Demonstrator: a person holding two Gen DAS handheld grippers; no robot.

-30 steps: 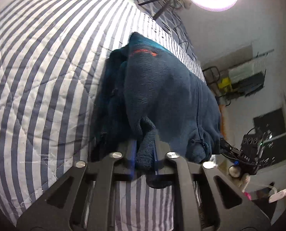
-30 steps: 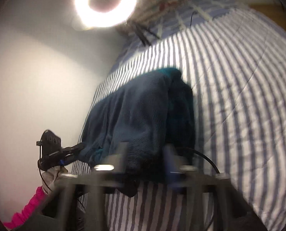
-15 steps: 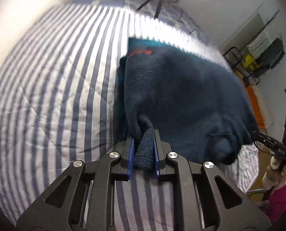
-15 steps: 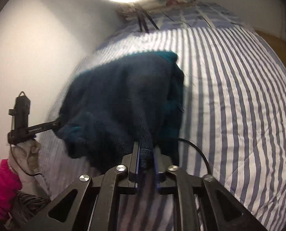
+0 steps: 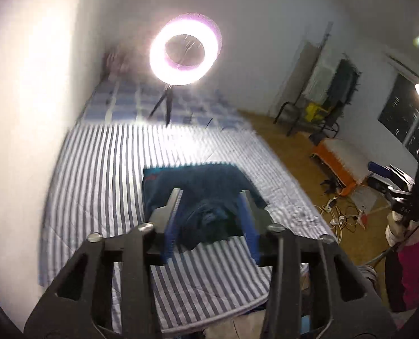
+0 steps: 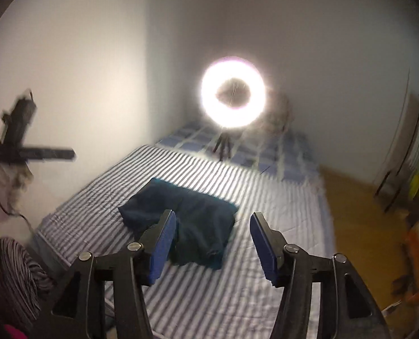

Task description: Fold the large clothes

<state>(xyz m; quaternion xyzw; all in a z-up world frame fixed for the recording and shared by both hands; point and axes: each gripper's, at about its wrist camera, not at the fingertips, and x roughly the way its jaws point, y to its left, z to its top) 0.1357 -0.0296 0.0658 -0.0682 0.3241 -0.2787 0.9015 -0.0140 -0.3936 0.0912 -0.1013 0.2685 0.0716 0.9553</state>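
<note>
- The blue garment (image 5: 209, 195) lies folded in a thick pile on the bed (image 5: 102, 169).
- It sits on the striped cover (image 6: 266, 197), near the close end of the bed.
- The left hand-held gripper (image 5: 211, 197) is up above the bed. Its jaws are opening, with only air between them. The garment shows far below in the gap.
- The right hand-held gripper (image 6: 213, 221) is also up in the air. Its jaws are opening wide and hold nothing.
- No blue pad touches the cloth.
- A bright ring light (image 6: 233, 93) stands on a small tripod (image 6: 223, 144) at the far end of the bed.
- A checked blanket (image 6: 249, 147) lies under the tripod.
- White walls are to the left and far side.
- The wood floor (image 5: 291, 141) is on the right, with an orange stool (image 5: 339, 163) and some cables (image 5: 342, 212).
- A pink sleeve (image 5: 415, 268) shows at the right edge of the left view.
</note>
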